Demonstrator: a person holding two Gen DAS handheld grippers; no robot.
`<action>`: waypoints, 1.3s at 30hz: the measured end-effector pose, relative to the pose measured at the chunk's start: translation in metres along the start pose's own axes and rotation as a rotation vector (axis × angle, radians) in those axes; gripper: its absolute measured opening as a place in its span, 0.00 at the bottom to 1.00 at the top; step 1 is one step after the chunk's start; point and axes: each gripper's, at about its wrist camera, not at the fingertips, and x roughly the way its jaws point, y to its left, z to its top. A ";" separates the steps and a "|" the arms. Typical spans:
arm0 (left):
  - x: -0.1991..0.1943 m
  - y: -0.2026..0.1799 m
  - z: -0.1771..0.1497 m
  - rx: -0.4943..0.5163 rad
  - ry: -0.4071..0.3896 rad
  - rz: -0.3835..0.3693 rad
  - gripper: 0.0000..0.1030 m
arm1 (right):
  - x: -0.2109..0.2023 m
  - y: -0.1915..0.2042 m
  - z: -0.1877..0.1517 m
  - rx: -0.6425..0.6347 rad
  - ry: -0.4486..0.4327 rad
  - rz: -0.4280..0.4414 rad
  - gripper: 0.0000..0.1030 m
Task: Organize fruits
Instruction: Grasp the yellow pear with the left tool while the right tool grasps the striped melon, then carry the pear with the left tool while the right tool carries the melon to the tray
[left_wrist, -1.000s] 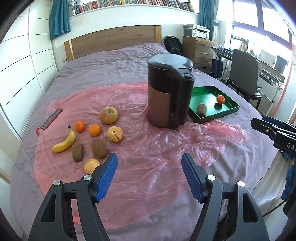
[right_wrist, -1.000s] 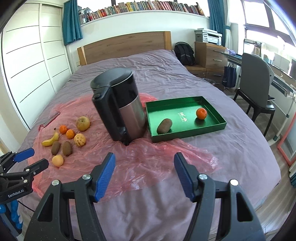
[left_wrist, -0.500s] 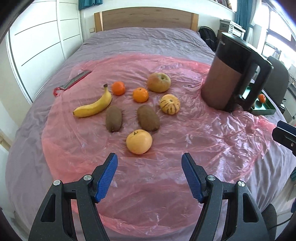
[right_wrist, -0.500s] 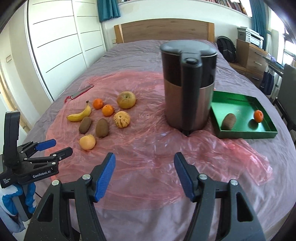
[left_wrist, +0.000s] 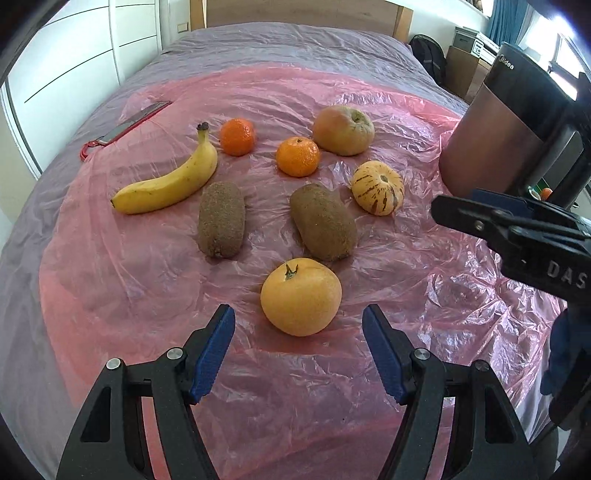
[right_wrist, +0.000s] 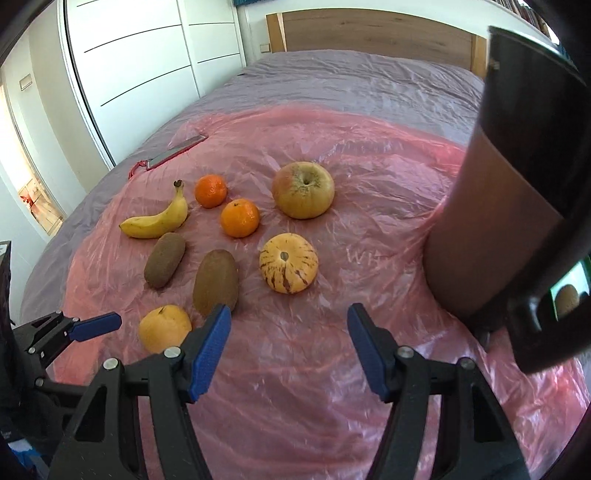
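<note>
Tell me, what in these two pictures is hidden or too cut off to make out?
- Green tray: right wrist view, only a sliver past the kettle, with part of a kiwi in it.
- Left wrist view: the kettle and right claw leave just an orange speck of the tray's contents.
- Kettle top: cut off by the edge in both views.
- Large orange fruit: partly behind the right claw's finger, right wrist view.

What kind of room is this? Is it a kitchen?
Most likely a bedroom, not a kitchen. The fruit lies on a pink plastic sheet spread over a bed with a wooden headboard, beside white wardrobe doors.
</note>
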 end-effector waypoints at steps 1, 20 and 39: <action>0.005 0.001 0.001 -0.001 0.009 -0.006 0.64 | 0.009 0.000 0.003 -0.004 0.007 -0.001 0.83; 0.043 0.009 0.005 -0.035 0.038 -0.016 0.64 | 0.096 0.006 0.023 -0.061 0.083 -0.020 0.73; 0.028 0.013 0.006 -0.072 0.009 -0.019 0.44 | 0.073 0.001 0.017 -0.021 0.059 0.025 0.54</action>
